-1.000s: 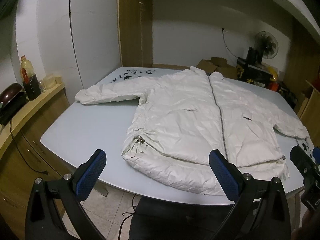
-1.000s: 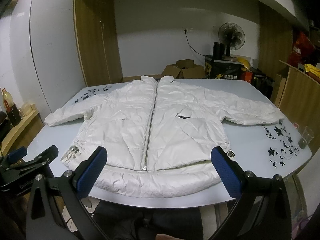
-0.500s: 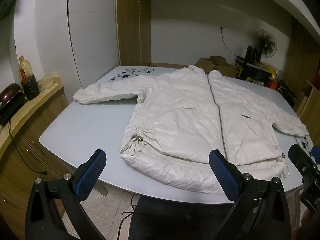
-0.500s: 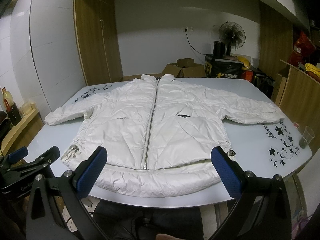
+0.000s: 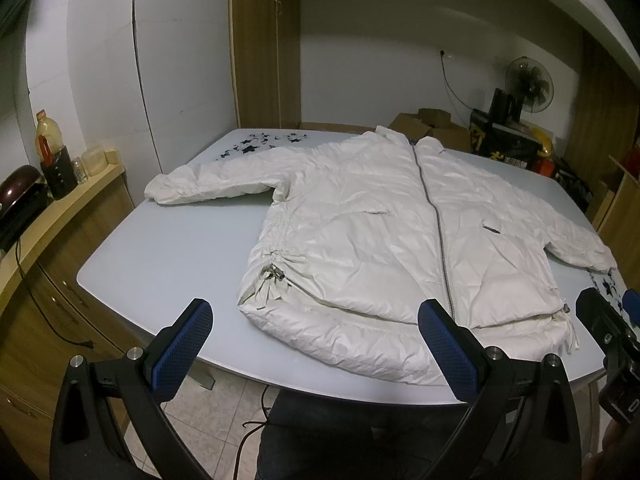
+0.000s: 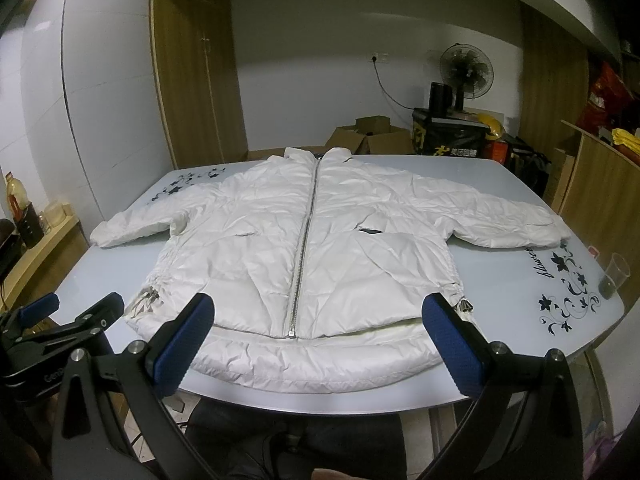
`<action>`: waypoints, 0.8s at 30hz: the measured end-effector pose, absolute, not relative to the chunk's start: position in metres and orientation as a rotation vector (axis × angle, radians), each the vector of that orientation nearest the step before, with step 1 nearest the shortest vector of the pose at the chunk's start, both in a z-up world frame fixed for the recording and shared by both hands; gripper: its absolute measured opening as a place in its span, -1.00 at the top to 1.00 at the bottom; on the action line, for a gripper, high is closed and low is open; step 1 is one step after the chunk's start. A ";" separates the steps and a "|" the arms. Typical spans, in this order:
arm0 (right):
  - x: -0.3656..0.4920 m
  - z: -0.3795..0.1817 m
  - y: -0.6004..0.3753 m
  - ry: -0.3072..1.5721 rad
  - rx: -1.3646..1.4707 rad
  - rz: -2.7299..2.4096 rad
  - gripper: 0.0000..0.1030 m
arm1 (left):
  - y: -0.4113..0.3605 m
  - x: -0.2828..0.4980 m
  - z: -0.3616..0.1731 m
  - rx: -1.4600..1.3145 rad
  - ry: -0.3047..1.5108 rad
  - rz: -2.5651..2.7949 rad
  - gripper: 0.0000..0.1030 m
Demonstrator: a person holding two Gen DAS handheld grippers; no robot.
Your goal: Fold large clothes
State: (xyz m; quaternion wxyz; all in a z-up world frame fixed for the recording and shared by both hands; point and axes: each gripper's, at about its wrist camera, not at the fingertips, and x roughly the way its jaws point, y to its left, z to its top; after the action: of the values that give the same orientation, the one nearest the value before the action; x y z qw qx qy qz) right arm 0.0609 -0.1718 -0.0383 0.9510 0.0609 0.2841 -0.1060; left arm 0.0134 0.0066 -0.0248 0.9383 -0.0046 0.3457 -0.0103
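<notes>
Left gripper [image 5: 312, 344]: at 6 o'clock in its own view, blue pads spread wide apart, holding nothing, hovering short of the worktop edge.

Right gripper [image 6: 316, 342]: at 6 o'clock in its own view, pads likewise wide apart and empty, lined up with the zip.

Worktop [image 6: 520, 312]: pale blue glass with black flower print at 3 o'clock; a small plastic cup [image 6: 614, 276] stands near that edge.

Jacket [image 6: 312, 248]: white padded jacket, centre of the worktop, lying flat front-up, zipped closed, hem nearest, collar at 12 o'clock, one sleeve [image 5: 212, 182] stretched toward 9 o'clock, the other [image 6: 508, 220] toward 3 o'clock. Not yet folded.

Handling, by judgement: light, soft and puffy, with a smooth shell likely to slip between pads and spring back open after a fold. Best holds look to be the cuffs for folding the sleeves inward, then the thick hem corners by the drawcord toggles [image 5: 274, 276].

Beyond, 12 to 1 o'clock: cardboard boxes [image 6: 368, 136], a standing fan [image 6: 466, 70].
</notes>
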 end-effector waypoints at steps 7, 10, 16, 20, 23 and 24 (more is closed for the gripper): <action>0.063 -0.041 -0.170 0.581 0.121 -0.214 -1.00 | 0.006 0.013 -0.026 -0.011 0.708 -0.022 -1.00; 0.063 -0.041 -0.170 0.583 0.120 -0.213 -1.00 | 0.006 0.014 -0.025 -0.010 0.710 -0.022 -1.00; 0.063 -0.041 -0.170 0.582 0.119 -0.213 -1.00 | 0.006 0.014 -0.026 -0.011 0.710 -0.023 -0.99; 0.064 -0.040 -0.170 0.583 0.120 -0.213 -1.00 | 0.006 0.014 -0.027 -0.012 0.714 -0.023 -0.99; 0.064 -0.042 -0.169 0.587 0.119 -0.213 -1.00 | 0.008 0.016 -0.031 -0.033 0.728 -0.042 -0.99; 0.064 -0.043 -0.168 0.591 0.119 -0.211 -1.00 | 0.011 0.020 -0.034 -0.057 0.745 -0.072 -0.99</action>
State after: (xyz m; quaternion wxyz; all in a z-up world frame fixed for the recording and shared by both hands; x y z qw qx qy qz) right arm 0.0644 -0.1681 -0.0426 0.9494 0.0587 0.2906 -0.1038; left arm 0.0199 0.0111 -0.0335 0.9304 -0.0278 0.3637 -0.0349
